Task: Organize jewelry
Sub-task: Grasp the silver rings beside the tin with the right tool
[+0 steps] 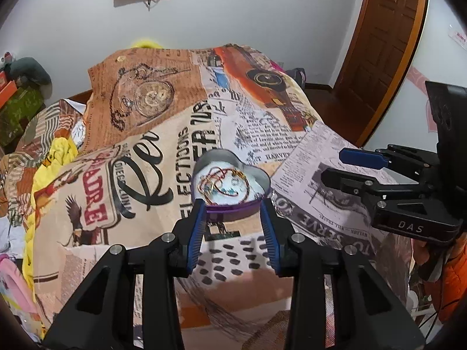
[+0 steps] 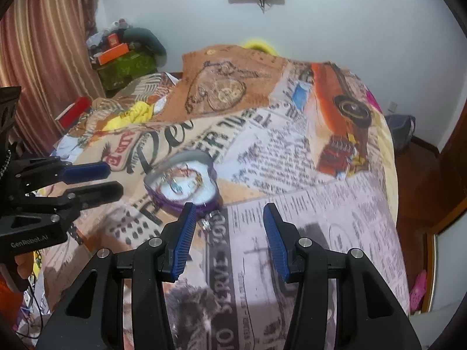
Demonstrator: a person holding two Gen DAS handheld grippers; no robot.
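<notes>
Left gripper (image 1: 232, 204): its jaws are spread, with the blue pads flanking the near edge of the heart-shaped tin on either side. Whether the pads touch the tin wall cannot be told. The placement reads as bracing the tin so it does not slide on soft bedding.

Heart-shaped tin (image 1: 256, 172): it sits open and lidless on the printed bedspread (image 1: 163, 134), purple outside and pale inside. Being open keeps the contents reachable from above.

Jewelry in tin (image 1: 223, 185): a tangle of thin gold-coloured chains and small pieces lies on the pale lining, gathered in one place as the task asks.

Loose piece (image 2: 205, 223): a small silvery item lies on the bedspread just beside the tin's near rim, outside it. It is too blurred to identify, but it looks like the one item not yet in the tin.

Right gripper (image 2: 227, 227): its jaws are released and hold nothing, and the left pad is close to the loose piece. This suits an approach to pick it up, which would call for a fine pinch on yielding cloth.
</notes>
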